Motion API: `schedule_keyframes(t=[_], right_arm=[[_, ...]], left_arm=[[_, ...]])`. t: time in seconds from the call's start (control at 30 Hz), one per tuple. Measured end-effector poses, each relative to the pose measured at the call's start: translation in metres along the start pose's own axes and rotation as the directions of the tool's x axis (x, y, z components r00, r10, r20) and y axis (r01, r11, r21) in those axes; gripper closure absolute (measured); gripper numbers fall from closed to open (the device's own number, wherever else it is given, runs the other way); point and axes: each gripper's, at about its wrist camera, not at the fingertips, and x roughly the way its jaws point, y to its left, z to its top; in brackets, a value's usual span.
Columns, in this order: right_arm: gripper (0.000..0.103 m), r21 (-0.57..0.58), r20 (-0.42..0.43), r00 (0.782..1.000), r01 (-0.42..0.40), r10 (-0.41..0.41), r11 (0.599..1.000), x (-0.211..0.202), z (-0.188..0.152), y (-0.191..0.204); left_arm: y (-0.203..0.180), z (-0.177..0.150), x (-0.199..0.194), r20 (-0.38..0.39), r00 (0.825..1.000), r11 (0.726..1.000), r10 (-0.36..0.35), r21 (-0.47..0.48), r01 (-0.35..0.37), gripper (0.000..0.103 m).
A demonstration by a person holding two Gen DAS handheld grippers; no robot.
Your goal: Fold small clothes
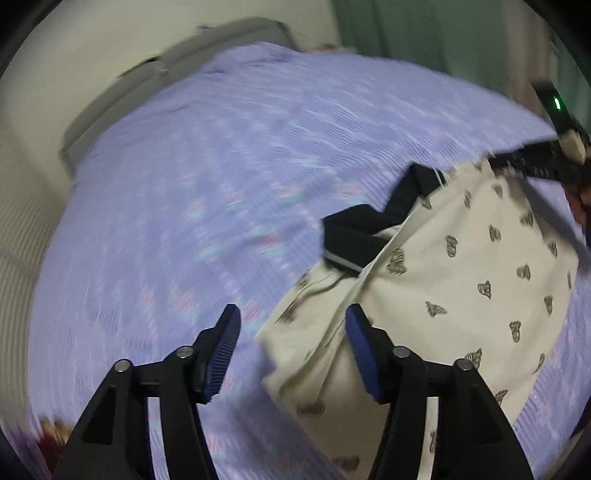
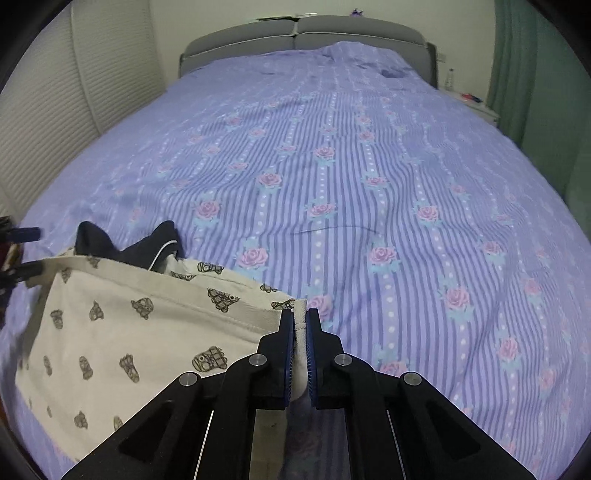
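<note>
A small cream garment (image 1: 458,280) printed with dark figures lies on the purple bedsheet (image 1: 207,192); a dark navy piece (image 1: 373,225) pokes out at its upper edge. My left gripper (image 1: 291,325) is open, just above the garment's left corner, holding nothing. In the right wrist view the cream garment (image 2: 140,332) spreads to the left and my right gripper (image 2: 300,317) is shut on its corner hem. The navy piece (image 2: 129,247) shows behind it. The left gripper's fingers (image 2: 26,234) show at the far left edge.
The bed is covered by a purple striped sheet with roses (image 2: 369,192), with a grey headboard (image 2: 303,33) at the far end. A white ribbed wall (image 2: 48,110) is on the left, a green curtain (image 2: 535,92) and a bedside table (image 2: 472,101) on the right.
</note>
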Motion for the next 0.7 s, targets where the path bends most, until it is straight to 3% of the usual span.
schedule_keyframes(t=[0.2, 0.27, 0.43, 0.5, 0.53, 0.57, 0.6, 0.63, 0.7], right_arm=[[0.096, -0.057, 0.048, 0.997, 0.062, -0.059, 0.996, -0.013, 0.002, 0.037], [0.096, -0.066, 0.053, 0.997, 0.066, -0.063, 0.996, -0.014, 0.002, 0.043], [0.093, -0.031, 0.036, 0.995, 0.092, -0.091, 0.995, -0.014, 0.003, 0.048], [0.073, -0.018, 0.055, 0.989, 0.142, -0.141, 0.99, -0.022, -0.001, 0.049], [0.057, -0.026, 0.073, 0.982, 0.176, -0.173, 0.984, -0.026, -0.002, 0.052], [0.055, -0.036, 0.094, 0.976, 0.203, -0.199, 0.979, -0.029, -0.003, 0.054], [0.055, -0.047, 0.115, 0.972, 0.213, -0.207, 0.976, -0.033, -0.005, 0.056], [0.055, -0.044, 0.118, 0.971, 0.213, -0.206, 0.976, -0.034, -0.005, 0.057], [0.055, -0.01, 0.107, 0.971, 0.214, -0.212, 0.977, -0.033, -0.003, 0.052]], left_arm=[[0.019, -0.041, -0.008, 0.04, 0.997, 0.99, -0.071, -0.12, 0.075, 0.038], [0.022, -0.049, -0.004, 0.081, 0.987, 0.982, -0.136, -0.124, 0.146, 0.037], [0.017, -0.051, 0.015, 0.011, 0.985, 0.985, -0.171, -0.007, 0.171, 0.038], [0.013, -0.049, 0.017, 0.0, 0.982, 0.978, -0.19, 0.084, 0.19, 0.039], [0.012, -0.046, 0.019, -0.006, 0.981, 0.975, -0.193, 0.108, 0.193, 0.042], [0.014, -0.042, 0.022, -0.015, 0.981, 0.974, -0.193, 0.119, 0.193, 0.046], [0.019, -0.036, 0.026, -0.02, 0.982, 0.976, -0.19, 0.107, 0.191, 0.058], [0.026, -0.031, 0.03, -0.02, 0.982, 0.979, -0.188, 0.073, 0.189, 0.071], [0.041, -0.024, 0.037, -0.015, 0.979, 0.979, -0.201, -0.023, 0.201, 0.082]])
